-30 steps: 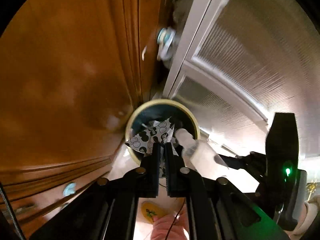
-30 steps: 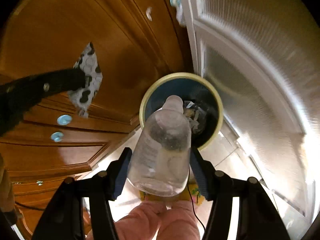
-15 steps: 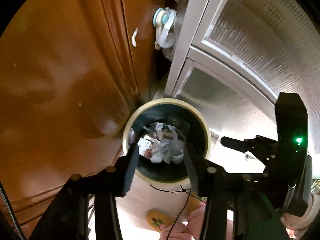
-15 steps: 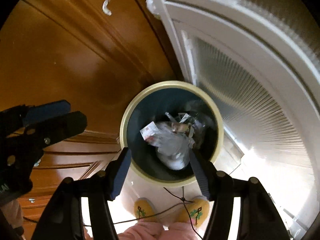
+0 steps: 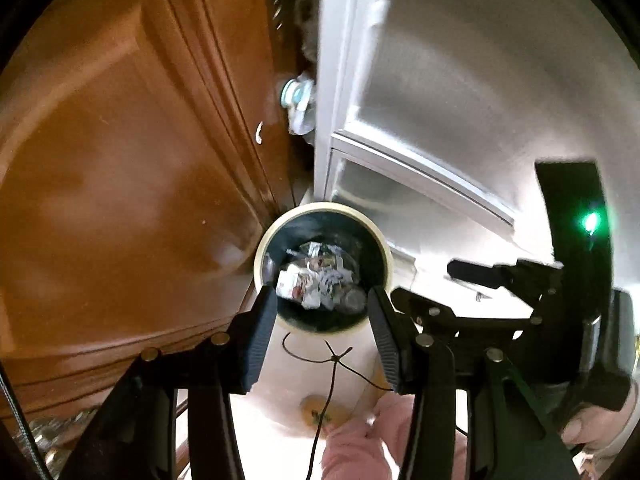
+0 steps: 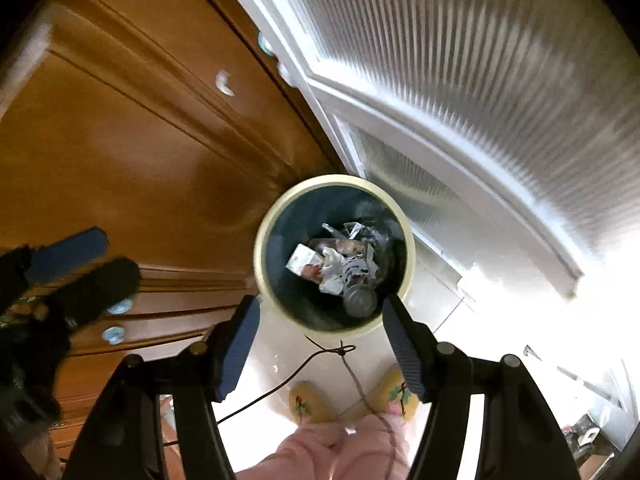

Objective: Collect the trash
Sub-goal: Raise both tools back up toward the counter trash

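Both grippers point steeply down over a round trash bin point(image 5: 323, 212) with a cream rim and dark inner wall, standing on a pale floor point(image 6: 448, 308) in the corner where a wooden cabinet point(image 5: 120, 184) meets a white ribbed-glass door point(image 6: 460, 92). Left gripper point(image 5: 322, 312): jaws spread, nothing between the pads, bin mouth visible through the gap. Right gripper point(image 6: 320, 320): jaws spread wide, likewise empty. Trash point(image 6: 336, 268) lies at the bottom of the bin: crumpled paper, a white carton-like scrap with red print, and a clear plastic bottle point(image 6: 358, 300) lying toward the near wall of the bin. In the left wrist view the right gripper shows at the right edge, with a green light on its body. In the right wrist view the left gripper's blue-padded fingers point(image 6: 68, 256) sit at the left edge, blurred, in front of the cabinet's drawer knobs point(image 6: 114, 334). A thin dark cord point(image 6: 332, 350) loops over the floor just short of the bin. Below it, yellow slippers point(image 6: 308, 402) and pink trouser legs point(image 6: 340, 452) of the person. A plastic bag point(image 5: 300, 108) hangs in the gap between cabinet and door.
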Motion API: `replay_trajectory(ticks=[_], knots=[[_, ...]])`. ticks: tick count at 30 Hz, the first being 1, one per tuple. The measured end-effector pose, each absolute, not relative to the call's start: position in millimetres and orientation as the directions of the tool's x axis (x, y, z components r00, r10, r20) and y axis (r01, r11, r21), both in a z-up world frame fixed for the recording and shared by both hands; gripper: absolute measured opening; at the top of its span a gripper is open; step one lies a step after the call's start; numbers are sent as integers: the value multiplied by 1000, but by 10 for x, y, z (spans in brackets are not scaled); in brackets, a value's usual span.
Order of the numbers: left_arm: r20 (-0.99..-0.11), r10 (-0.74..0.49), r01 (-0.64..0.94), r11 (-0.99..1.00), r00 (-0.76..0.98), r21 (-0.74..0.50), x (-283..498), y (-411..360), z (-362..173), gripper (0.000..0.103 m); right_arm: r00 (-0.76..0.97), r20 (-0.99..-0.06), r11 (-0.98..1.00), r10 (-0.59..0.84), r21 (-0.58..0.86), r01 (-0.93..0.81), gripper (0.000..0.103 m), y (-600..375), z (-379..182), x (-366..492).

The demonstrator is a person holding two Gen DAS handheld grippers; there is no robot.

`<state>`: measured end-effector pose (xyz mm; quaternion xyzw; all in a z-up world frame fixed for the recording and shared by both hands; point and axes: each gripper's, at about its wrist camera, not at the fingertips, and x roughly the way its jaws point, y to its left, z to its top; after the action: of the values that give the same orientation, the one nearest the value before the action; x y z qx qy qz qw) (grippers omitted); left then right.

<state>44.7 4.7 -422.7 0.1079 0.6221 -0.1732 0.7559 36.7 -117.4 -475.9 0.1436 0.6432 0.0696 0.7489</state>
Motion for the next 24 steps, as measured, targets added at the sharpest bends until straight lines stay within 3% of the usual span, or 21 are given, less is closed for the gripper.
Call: replay_trajectory(ticks=[15,19,24], knots=[[-940,-205,478,877,272,-53,-30,152,-2365,46,241,-945,965,223,248,82,64,-1229,-2918,-85],[-925,-229,510,859,305,-44,-130,177,-1969,55,277,-943,973,185,215,82,64,-1190,-2440,-197],[-886,-267,527,849,379,-31,-164,259,-1487,56,330,-936,982,126,164,90,64,-1151,-1837,-325]])
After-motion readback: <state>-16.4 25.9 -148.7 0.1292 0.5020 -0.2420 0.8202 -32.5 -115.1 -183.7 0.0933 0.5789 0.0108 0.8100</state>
